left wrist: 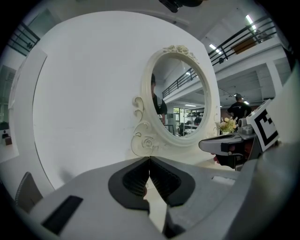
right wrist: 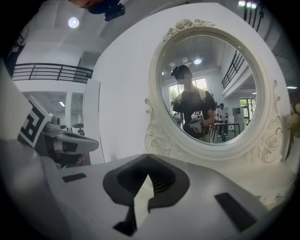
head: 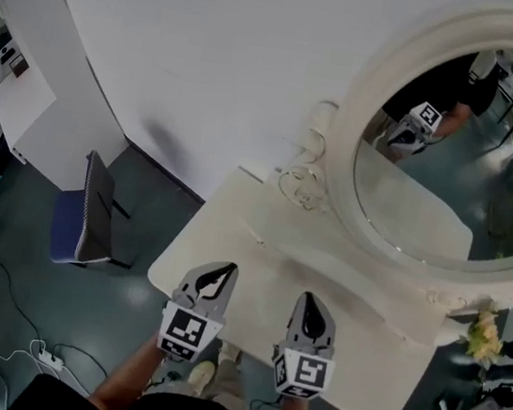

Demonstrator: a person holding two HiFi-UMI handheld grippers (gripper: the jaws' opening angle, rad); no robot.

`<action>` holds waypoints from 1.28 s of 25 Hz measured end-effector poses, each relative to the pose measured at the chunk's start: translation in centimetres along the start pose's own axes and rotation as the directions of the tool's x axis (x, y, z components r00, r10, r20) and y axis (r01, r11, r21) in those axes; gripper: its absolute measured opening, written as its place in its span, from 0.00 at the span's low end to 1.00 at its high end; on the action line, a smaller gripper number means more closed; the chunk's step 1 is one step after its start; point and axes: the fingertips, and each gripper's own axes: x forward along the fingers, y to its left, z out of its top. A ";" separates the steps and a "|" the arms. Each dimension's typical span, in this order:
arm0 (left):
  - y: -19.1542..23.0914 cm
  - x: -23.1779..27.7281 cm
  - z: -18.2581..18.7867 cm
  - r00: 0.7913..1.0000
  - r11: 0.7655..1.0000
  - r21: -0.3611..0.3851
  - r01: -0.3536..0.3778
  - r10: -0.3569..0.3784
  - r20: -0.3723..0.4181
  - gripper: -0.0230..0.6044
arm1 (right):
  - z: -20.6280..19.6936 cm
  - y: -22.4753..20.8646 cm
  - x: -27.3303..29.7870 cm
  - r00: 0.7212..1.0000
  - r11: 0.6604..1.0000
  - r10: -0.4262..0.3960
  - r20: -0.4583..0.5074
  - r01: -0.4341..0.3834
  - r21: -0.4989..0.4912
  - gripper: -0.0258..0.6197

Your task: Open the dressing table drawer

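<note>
The cream dressing table (head: 236,214) stands against a white wall, its oval mirror (head: 451,170) at the back. No drawer front shows in any view; it lies hidden under the tabletop. My left gripper (head: 228,267) hovers over the table's near edge, shut, with nothing between its jaws. Beside it, to the right, my right gripper (head: 308,298) is also shut and empty. In the left gripper view the jaws (left wrist: 149,158) meet and point toward the mirror's carved frame (left wrist: 145,140). In the right gripper view the jaws (right wrist: 148,155) meet below the mirror (right wrist: 211,89).
A small bunch of flowers (head: 482,337) sits at the table's right end. A blue-and-grey chair (head: 89,214) stands on the floor to the left. Cables and a power strip (head: 43,361) lie on the floor at the lower left. The person's legs are below the table edge.
</note>
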 end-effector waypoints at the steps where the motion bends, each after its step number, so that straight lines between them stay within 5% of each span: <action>1: 0.1 0.6 -0.3 1.000 1.000 -0.001 0.001 -0.001 -0.007 0.04 | -0.3 -0.3 0.5 1.000 1.000 0.001 -0.006 -0.001 0.004 0.04; 32: 0.5 13.0 -11.1 0.978 0.997 -0.062 0.048 -0.059 -0.200 0.04 | -10.2 -3.9 8.1 0.985 0.997 0.025 -0.170 -0.012 0.078 0.04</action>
